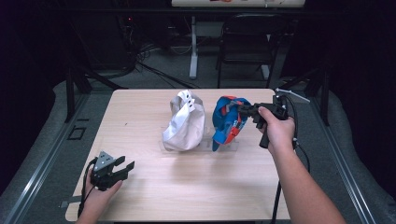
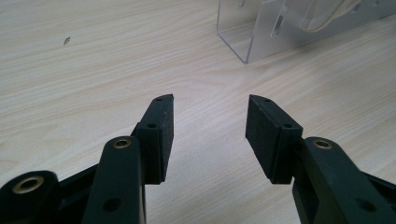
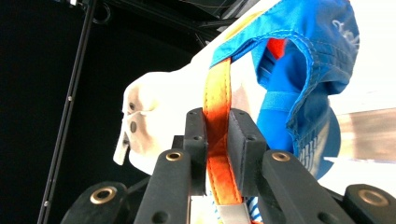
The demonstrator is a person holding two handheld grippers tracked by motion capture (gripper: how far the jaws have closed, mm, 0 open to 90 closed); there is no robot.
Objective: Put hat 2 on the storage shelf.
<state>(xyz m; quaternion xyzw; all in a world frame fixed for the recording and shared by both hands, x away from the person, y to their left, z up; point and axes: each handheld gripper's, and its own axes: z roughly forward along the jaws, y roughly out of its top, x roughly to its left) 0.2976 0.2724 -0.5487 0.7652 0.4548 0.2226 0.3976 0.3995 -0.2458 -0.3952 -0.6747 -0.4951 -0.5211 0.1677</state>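
Observation:
A blue cap [image 1: 225, 122] with an orange strap stands on a clear stand at the table's middle right. Beside it on the left stands a white cap [image 1: 185, 122]. My right gripper [image 1: 243, 111] reaches in from the right and is shut on the orange strap [image 3: 217, 116] of the blue cap [image 3: 299, 60]; the white cap [image 3: 154, 107] shows behind. My left gripper [image 1: 122, 169] rests near the table's front left corner, open, nothing between its pads [image 2: 164, 135]. Its view looks across bare wood toward the clear stand [image 2: 266, 32].
The light wooden table [image 1: 196, 186] has free room in front and at the left. Behind it stand a black chair [image 1: 247, 42], a white desk leg [image 1: 193, 46] and cables on the grey floor. Metal rails run along both sides.

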